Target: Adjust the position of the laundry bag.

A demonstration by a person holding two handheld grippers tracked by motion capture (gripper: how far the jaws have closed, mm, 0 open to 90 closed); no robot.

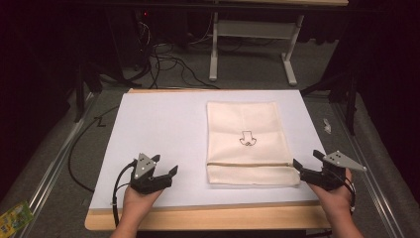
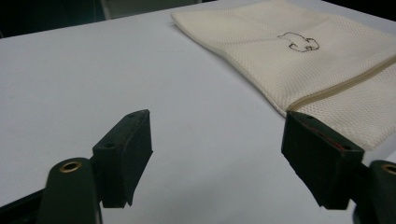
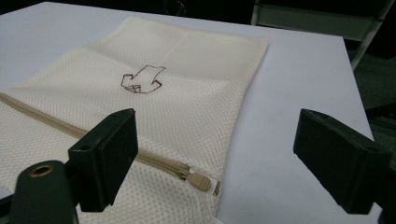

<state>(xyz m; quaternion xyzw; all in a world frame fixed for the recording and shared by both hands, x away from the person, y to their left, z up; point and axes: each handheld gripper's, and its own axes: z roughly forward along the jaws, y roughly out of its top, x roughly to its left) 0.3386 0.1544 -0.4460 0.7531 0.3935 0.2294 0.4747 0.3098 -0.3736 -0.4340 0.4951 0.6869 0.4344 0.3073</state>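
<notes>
Mesh bag [image 1: 247, 144] lies flat on the white desk [image 1: 158, 129], zip pull [image 3: 201, 181] just beside the right gripper [image 1: 309, 166], fingers apart, empty; left gripper [image 1: 165, 168] likewise spread, resting nearby

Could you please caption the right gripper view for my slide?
Open right gripper facing a cream mesh bag, zipper pull at its near edge.

One fixed overhead camera, two riding low on the claws.

The high view looked forward and down over the whole white-topped wooden bench [image 1: 163, 124] from the person's side. Each gripper view sat close above the surface, facing between its black jaws; all three shared the cream mesh zip bag [image 1: 247, 141] [image 2: 327, 60] [image 3: 154, 102].
</notes>
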